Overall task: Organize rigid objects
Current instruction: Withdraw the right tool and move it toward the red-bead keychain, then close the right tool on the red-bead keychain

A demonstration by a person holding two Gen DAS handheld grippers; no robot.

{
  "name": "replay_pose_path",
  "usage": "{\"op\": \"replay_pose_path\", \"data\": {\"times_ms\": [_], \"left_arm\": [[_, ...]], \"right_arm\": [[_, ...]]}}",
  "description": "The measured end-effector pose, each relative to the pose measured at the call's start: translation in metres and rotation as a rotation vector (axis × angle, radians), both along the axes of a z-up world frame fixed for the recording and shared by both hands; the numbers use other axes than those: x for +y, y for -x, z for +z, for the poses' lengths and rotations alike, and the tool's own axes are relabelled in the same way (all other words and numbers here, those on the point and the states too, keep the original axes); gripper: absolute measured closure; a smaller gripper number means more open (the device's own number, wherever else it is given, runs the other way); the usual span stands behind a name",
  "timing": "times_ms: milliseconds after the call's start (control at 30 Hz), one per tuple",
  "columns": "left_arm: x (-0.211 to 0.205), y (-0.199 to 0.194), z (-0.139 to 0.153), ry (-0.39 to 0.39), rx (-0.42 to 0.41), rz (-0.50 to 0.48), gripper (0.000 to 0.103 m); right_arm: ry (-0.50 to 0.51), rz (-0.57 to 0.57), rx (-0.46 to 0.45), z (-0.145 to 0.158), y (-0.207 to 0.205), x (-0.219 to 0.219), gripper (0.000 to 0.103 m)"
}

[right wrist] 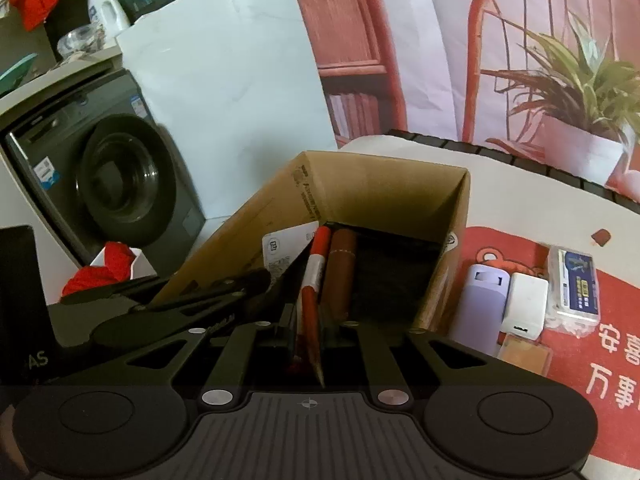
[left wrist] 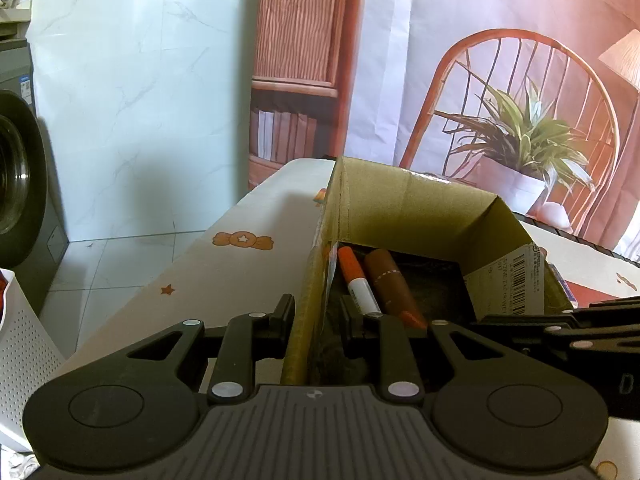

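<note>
An open cardboard box point(left wrist: 420, 204) point(right wrist: 384, 188) stands on the table. Inside lie an orange-and-white marker point(left wrist: 358, 282) point(right wrist: 314, 272) and a brown cylinder point(left wrist: 388, 280) point(right wrist: 340, 268). My left gripper point(left wrist: 316, 316) is closed on the box's left wall, one finger outside and one inside. My right gripper point(right wrist: 312, 332) is over the box's near edge with its fingers around the marker's near end; the marker's far end rests in the box. The right gripper also shows at the right edge of the left wrist view point(left wrist: 580, 320).
Right of the box, on a red mat point(right wrist: 580, 344), lie a lavender case point(right wrist: 482, 304), a white adapter point(right wrist: 524, 306), a wrapped white-and-blue box point(right wrist: 576, 288) and a tan block point(right wrist: 524, 354). A washing machine point(right wrist: 108, 184) and a white basket point(left wrist: 20, 360) stand left of the table.
</note>
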State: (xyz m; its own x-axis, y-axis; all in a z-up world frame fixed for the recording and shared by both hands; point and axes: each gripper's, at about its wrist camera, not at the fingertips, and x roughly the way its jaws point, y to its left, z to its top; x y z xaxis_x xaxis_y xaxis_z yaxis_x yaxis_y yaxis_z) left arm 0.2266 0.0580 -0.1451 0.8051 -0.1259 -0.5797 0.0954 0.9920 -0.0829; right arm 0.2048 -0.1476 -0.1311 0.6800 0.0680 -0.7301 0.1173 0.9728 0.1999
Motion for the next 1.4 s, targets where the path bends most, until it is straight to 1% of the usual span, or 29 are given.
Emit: {"op": "replay_pose_path", "data": {"times_ms": [33,100,233,400,433,467,500,600,667,700,733,867,1033,1200,1333,1400], "left_arm": [[0.001,0.000,0.000,0.001,0.000,0.000,0.079],[0.001,0.000,0.000,0.003,0.001,0.000,0.079],[0.002,0.000,0.000,0.005,0.002,0.001,0.079],[0.002,0.000,0.000,0.006,0.002,0.000,0.079],[0.002,0.000,0.000,0.006,0.002,0.000,0.079],[0.002,0.000,0.000,0.006,0.002,0.001,0.079],[0.002,0.000,0.000,0.006,0.002,0.001,0.079],[0.002,0.000,0.000,0.006,0.001,0.001,0.079],[0.003,0.000,0.000,0.008,0.002,-0.001,0.078],[0.003,0.000,0.000,0.007,0.002,0.001,0.078],[0.003,0.000,0.000,0.010,0.003,0.002,0.078],[0.004,0.000,0.000,0.008,0.001,0.002,0.078],[0.003,0.000,0.000,0.008,0.002,0.002,0.078],[0.003,0.000,0.000,0.009,0.002,0.002,0.078],[0.003,0.000,0.000,0.009,0.002,0.002,0.078],[0.003,0.000,0.000,0.008,0.002,0.002,0.078]], "right_arm": [[0.004,0.000,-0.001,0.000,0.000,0.000,0.090],[0.013,-0.005,-0.016,0.002,0.003,0.000,0.084],[0.056,-0.024,-0.101,0.016,0.020,-0.002,0.080],[0.130,-0.082,-0.190,0.030,0.049,-0.017,0.060],[0.140,-0.094,-0.197,0.031,0.054,-0.021,0.058],[0.151,-0.108,-0.199,0.030,0.060,-0.025,0.052],[0.159,-0.115,-0.197,0.028,0.065,-0.028,0.049],[0.190,-0.121,-0.166,0.017,0.076,-0.034,0.046],[0.187,-0.130,-0.171,0.010,0.086,-0.039,0.042],[0.182,-0.135,-0.167,0.007,0.090,-0.040,0.042],[0.185,-0.129,-0.142,0.004,0.091,-0.041,0.042],[0.257,-0.087,-0.112,-0.005,0.093,-0.033,0.042],[0.223,-0.078,-0.057,-0.021,0.093,-0.030,0.043],[0.218,-0.048,0.002,-0.037,0.092,-0.024,0.047],[0.191,-0.051,0.029,-0.046,0.092,-0.024,0.049],[0.180,-0.054,0.037,-0.049,0.092,-0.024,0.054]]}}
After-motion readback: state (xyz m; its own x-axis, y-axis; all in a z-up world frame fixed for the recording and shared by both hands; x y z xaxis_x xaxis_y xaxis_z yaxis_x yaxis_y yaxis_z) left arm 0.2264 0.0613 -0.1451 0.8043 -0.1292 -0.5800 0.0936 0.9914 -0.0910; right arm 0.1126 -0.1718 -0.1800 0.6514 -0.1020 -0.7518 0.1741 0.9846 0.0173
